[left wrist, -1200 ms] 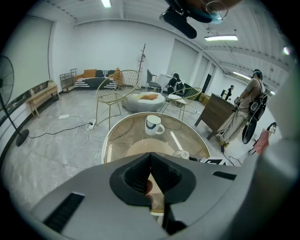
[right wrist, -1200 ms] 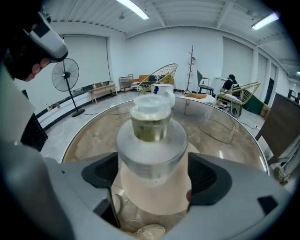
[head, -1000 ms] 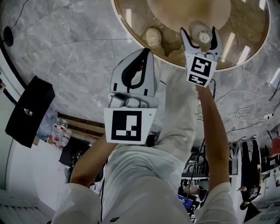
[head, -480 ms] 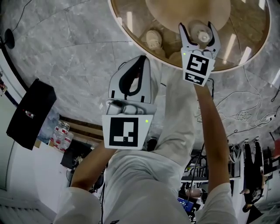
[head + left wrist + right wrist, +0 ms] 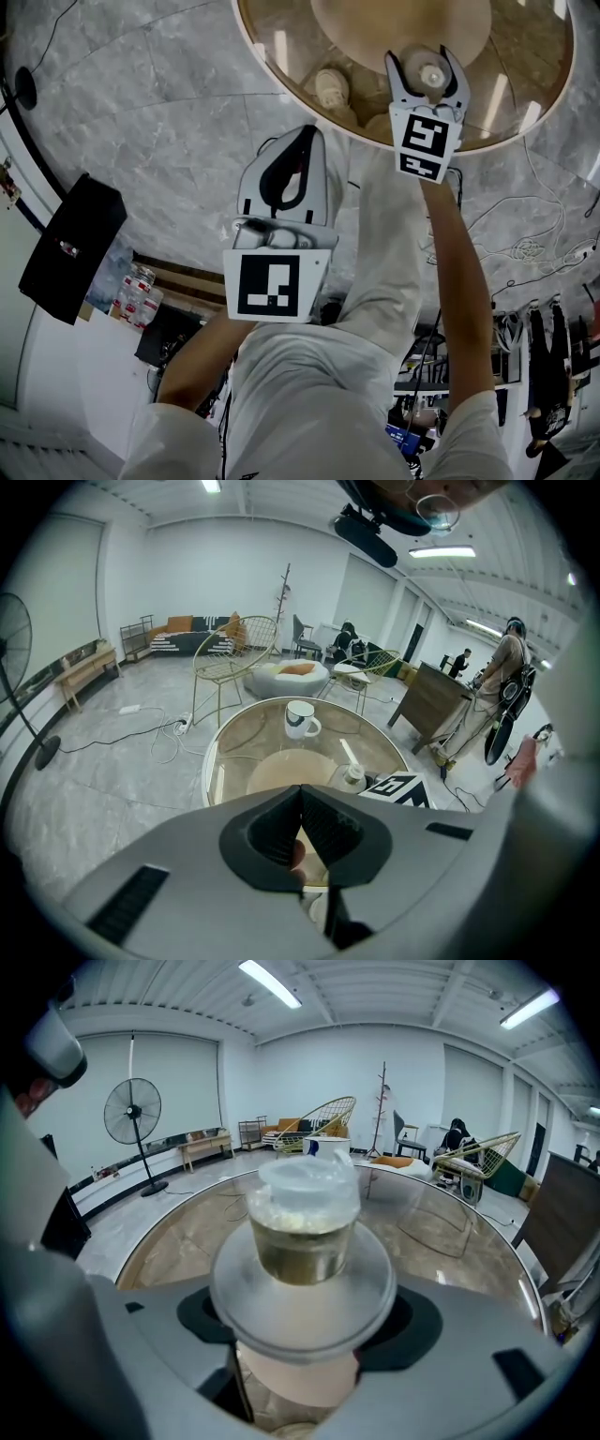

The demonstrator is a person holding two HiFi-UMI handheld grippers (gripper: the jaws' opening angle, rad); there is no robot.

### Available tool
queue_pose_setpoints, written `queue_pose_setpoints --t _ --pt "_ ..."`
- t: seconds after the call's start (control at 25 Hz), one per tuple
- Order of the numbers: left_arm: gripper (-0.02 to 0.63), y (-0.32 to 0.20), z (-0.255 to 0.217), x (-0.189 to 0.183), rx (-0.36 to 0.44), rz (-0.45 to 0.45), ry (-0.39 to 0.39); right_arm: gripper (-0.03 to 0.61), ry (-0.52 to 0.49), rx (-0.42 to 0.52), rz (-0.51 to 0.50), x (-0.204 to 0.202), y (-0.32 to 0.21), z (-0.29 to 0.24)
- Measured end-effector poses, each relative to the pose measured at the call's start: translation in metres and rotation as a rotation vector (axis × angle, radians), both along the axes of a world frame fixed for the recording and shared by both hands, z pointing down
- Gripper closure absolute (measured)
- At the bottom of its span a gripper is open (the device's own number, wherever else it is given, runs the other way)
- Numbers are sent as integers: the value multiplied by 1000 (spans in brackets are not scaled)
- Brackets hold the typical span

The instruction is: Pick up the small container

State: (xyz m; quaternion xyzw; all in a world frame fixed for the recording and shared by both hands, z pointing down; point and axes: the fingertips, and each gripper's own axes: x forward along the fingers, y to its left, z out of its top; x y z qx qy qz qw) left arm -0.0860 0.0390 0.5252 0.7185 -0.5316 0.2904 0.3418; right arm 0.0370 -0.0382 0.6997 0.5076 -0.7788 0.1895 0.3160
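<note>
Right claw (image 5: pixel 421 58) closing round small container (image 5: pixel 432 75)

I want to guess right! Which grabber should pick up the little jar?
The right gripper. Its fingers are closing with the small container between them. The left gripper is shut, back by the edge of the glass table.

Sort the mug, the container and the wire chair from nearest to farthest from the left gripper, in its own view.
1. Container: on the near right part of the table.
2. Mug: at the table's far side, near the middle.
3. Wire chair: on the floor beyond the table, to the left.
</note>
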Motion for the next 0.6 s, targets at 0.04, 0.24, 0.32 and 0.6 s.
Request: queue_pose_setpoints --t 0.04,0.24,0.32,0.6 --pt "594 1 -1 0 -3 -3 2 241 -3 -4 -2 0 1 -1" --pt "594 1 -8 5 -1 7 5 241 -14 -5 -26 1 6 -15" --pt "594 0 -14 6 4 1 8 241 -20 -1 -36 1 6 -25" --pt "595 -7 -41 8 30 9 15 241 -37 23 -51 3 1 -69"
